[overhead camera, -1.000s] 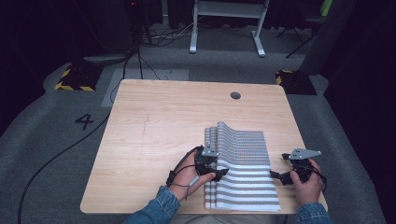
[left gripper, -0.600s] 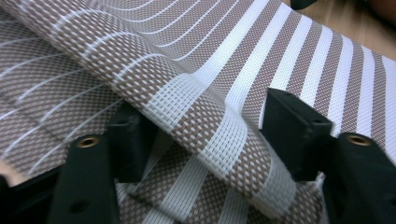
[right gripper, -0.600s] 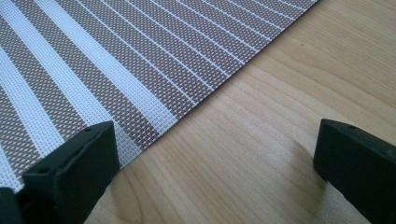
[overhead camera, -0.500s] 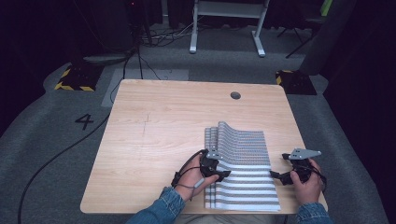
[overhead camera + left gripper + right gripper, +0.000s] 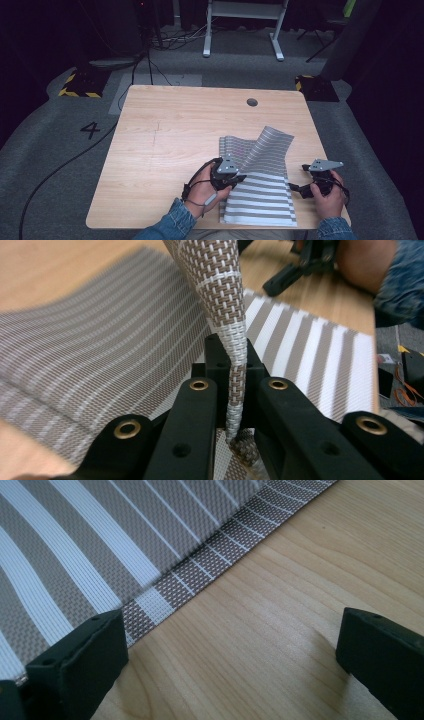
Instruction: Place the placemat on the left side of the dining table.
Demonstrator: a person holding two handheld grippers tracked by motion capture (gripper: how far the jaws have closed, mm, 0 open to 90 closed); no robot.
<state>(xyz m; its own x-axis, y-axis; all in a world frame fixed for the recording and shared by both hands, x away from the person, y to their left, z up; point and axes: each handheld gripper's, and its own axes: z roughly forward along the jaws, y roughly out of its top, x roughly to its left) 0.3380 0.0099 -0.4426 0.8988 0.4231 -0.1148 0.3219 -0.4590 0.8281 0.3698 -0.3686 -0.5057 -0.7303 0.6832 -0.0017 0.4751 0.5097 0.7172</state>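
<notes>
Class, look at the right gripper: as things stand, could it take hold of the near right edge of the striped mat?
Probably yes: the right gripper is open beside the striped mat, with bare table between its jaws.

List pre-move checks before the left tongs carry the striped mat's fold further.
1. Left tongs shut on striped mat: ok.
2. Pinched edge seated deep between the jaws: ok.
3. Right tongs open, holding nothing: ok.
4. Right tongs beside the mat's edge, ready to pin it: ok.
5. Mat fully on table: cannot tell at the near edge.
6. Bare tabletop beyond the fold: ok.
</notes>
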